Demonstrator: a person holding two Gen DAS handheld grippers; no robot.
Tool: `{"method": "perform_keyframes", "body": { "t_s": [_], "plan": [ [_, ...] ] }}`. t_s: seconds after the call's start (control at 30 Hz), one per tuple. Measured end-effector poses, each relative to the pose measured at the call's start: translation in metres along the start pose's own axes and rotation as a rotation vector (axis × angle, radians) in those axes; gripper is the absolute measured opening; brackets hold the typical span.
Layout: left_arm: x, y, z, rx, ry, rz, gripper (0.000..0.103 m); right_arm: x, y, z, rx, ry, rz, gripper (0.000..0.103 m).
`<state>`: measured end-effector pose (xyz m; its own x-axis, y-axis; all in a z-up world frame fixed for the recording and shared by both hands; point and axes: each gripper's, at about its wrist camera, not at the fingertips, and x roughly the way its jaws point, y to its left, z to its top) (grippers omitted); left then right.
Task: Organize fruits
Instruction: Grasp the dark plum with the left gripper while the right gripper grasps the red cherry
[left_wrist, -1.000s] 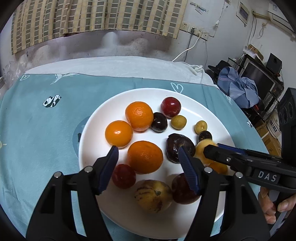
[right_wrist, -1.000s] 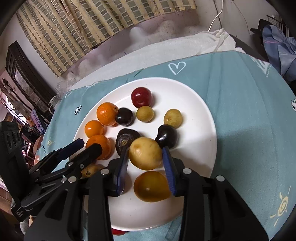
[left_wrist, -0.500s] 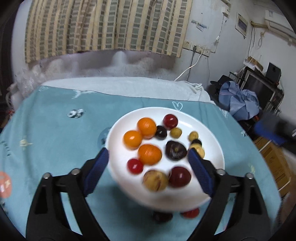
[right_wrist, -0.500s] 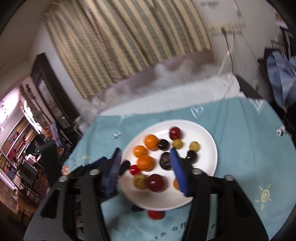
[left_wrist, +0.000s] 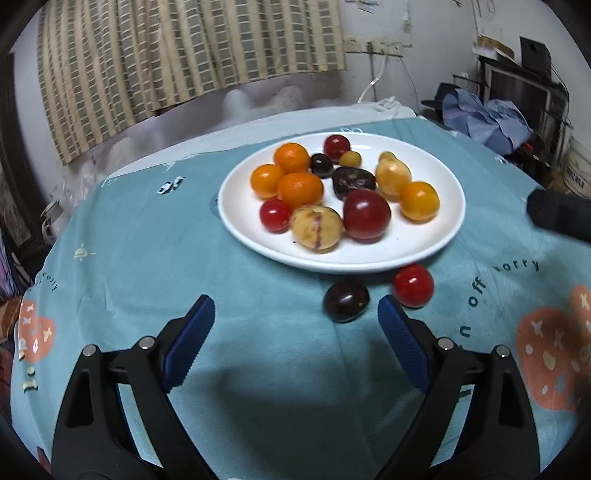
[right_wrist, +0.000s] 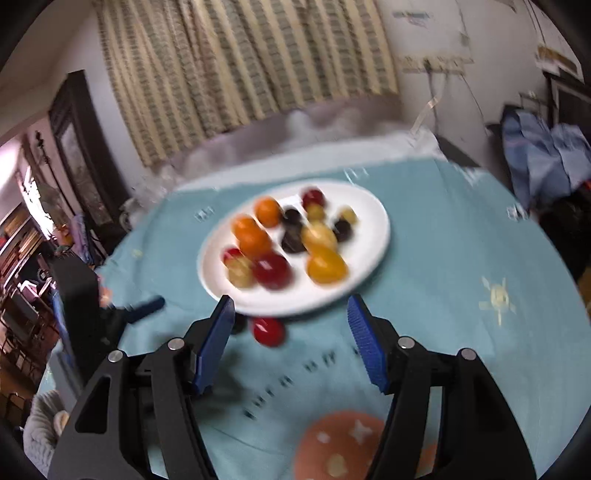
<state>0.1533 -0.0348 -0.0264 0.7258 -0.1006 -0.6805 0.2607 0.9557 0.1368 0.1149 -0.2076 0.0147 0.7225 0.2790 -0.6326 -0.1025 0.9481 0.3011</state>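
A white plate (left_wrist: 436, 243) holds several fruits: oranges (left_wrist: 300, 190), a dark red plum (left_wrist: 366, 214), a speckled yellow fruit (left_wrist: 316, 229), yellow and dark ones. A dark plum (left_wrist: 346, 300) and a red tomato (left_wrist: 412, 285) lie on the teal cloth just in front of the plate. My left gripper (left_wrist: 295, 336) is open and empty, held back from the plate. My right gripper (right_wrist: 291, 334) is open and empty; its view is blurred, with the plate (right_wrist: 369, 280) and the red tomato (right_wrist: 268, 331) ahead.
The teal printed cloth (left_wrist: 147, 240) covers the round table. A striped curtain (left_wrist: 184, 48) hangs behind. Blue clothes and dark electronics (left_wrist: 517, 107) stand at the right. The right gripper's body (left_wrist: 557, 216) shows at the left view's right edge.
Both grippers have pulled back and away from the plate and opened wider. The right gripper has let go of the yellow fruit, which lies on the plate.
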Motion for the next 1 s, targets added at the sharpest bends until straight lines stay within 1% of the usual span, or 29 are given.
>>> {"method": "perform_keyframes", "body": {
  "t_s": [0.1, 0.27, 0.33, 0.37, 0.4, 0.43, 0.5, 0.63, 0.7, 0.77, 0.87, 0.9, 1.0],
  "plan": [
    [0.009, 0.0, 0.001, 0.001, 0.03, -0.012, 0.092, 0.003, -0.003, 0.001, 0.026, 0.015, 0.023, 0.064],
    [0.022, 0.002, 0.004, -0.023, 0.079, -0.038, 0.09, 0.002, -0.001, 0.0, 0.022, 0.012, 0.014, 0.064],
    [0.024, 0.001, 0.004, -0.023, 0.083, -0.049, 0.086, 0.005, -0.002, 0.0, 0.03, 0.027, 0.017, 0.064],
    [0.025, 0.0, 0.005, -0.021, 0.084, -0.058, 0.082, 0.007, -0.004, -0.001, 0.034, 0.033, 0.017, 0.064],
    [0.025, -0.001, 0.005, -0.02, 0.085, -0.064, 0.075, 0.008, -0.005, -0.001, 0.043, 0.041, 0.015, 0.064],
    [0.027, -0.003, 0.006, -0.019, 0.089, -0.071, 0.072, 0.01, -0.006, -0.001, 0.048, 0.047, 0.015, 0.064],
    [0.03, -0.006, 0.007, -0.014, 0.099, -0.089, 0.059, 0.01, -0.009, -0.002, 0.06, 0.054, 0.013, 0.064],
    [0.031, -0.011, 0.007, -0.004, 0.106, -0.12, 0.047, 0.014, -0.013, -0.003, 0.083, 0.07, 0.017, 0.064],
    [0.033, -0.013, 0.007, -0.005, 0.118, -0.152, 0.038, 0.016, -0.013, -0.005, 0.085, 0.081, 0.017, 0.064],
    [0.033, -0.013, 0.007, -0.002, 0.119, -0.157, 0.038, 0.019, -0.013, -0.005, 0.081, 0.088, 0.014, 0.064],
    [0.032, -0.01, 0.006, -0.016, 0.115, -0.176, 0.032, 0.021, -0.013, -0.006, 0.078, 0.093, 0.014, 0.064],
    [0.029, -0.009, 0.005, -0.017, 0.116, -0.178, 0.032, 0.021, -0.012, -0.007, 0.075, 0.094, 0.012, 0.064],
    [0.013, -0.001, -0.002, -0.016, 0.096, -0.139, 0.032, 0.024, -0.009, -0.009, 0.058, 0.101, 0.009, 0.064]
  ]
}}
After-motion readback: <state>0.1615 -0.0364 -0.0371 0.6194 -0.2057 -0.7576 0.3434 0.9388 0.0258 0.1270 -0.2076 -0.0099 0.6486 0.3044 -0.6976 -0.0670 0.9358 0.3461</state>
